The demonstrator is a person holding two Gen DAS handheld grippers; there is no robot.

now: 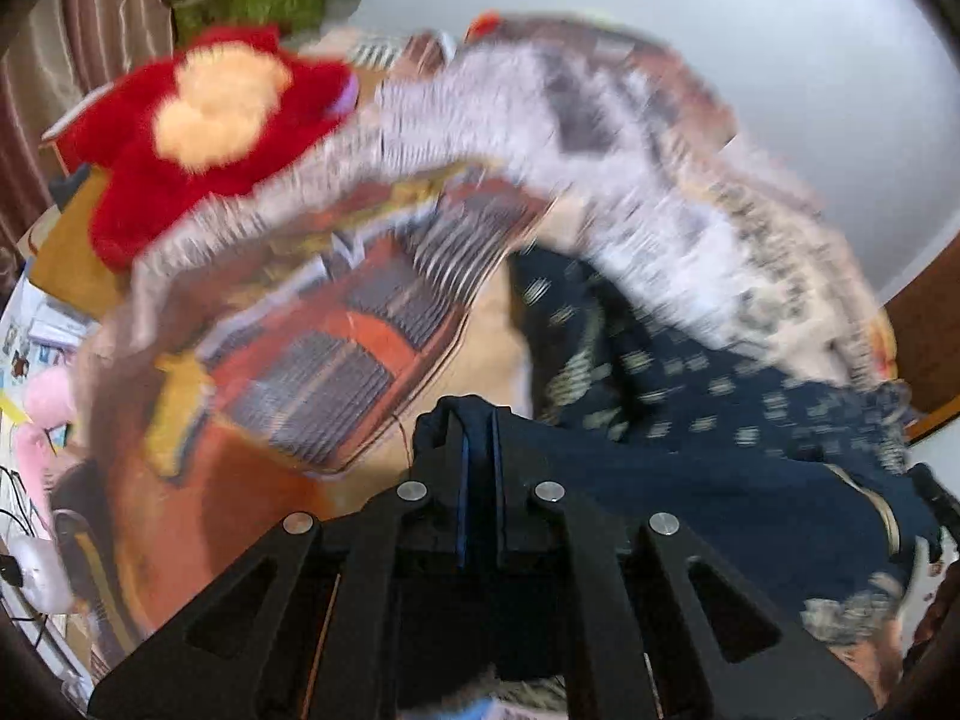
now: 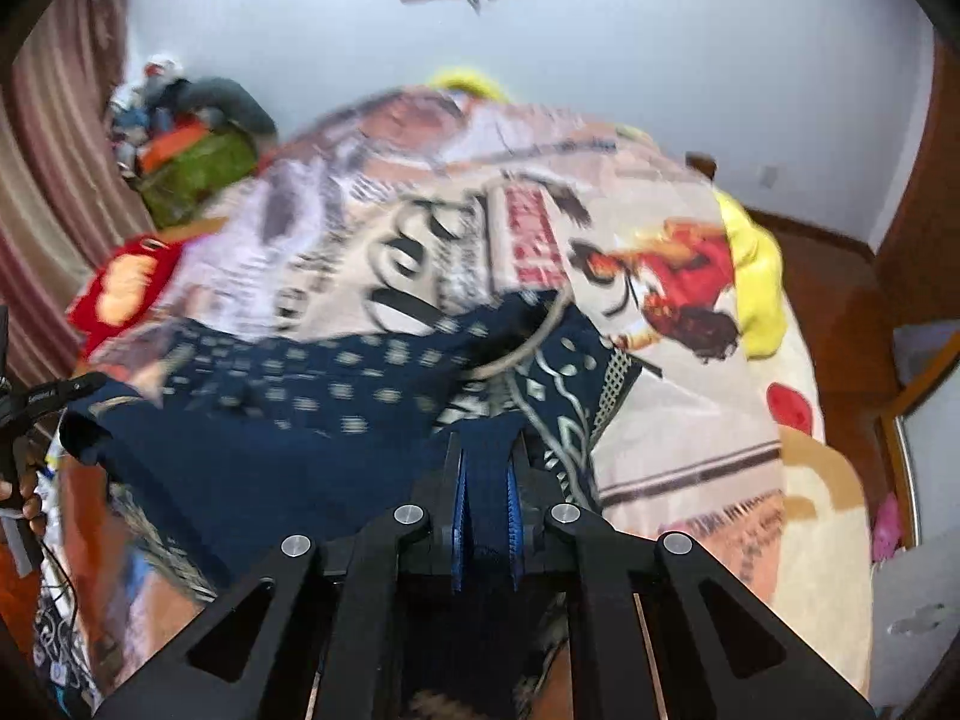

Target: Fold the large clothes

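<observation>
Navy garment, pale block print plus a paisley border panel, stretched across the lower middle of both views over a bed. Right gripper clenched on a bunched navy fold at bottom centre, cloth visible between the blue pads. Left gripper likewise clamped on navy cloth at bottom centre of its view, garment trailing off to the right. In the right view the left gripper shows at the far left edge, cut off, with part of a hand below it; its tips not readable there.

Heavy motion blur in both views, worst in the left one: print details smeared, garment type and its far edge unclear. A cord loop or neck opening near the garment's top in the right view, cannot tell which.

Underneath: bedspread, beige with a red cartoon figure and lettering, partly covered by the garment. Red plush toy with an orange face, upper left of the left view. Yellow plush at the bed's far right edge. Pile of clutter upper left, striped curtain at left edge, pale wall behind, wood floor at right.
</observation>
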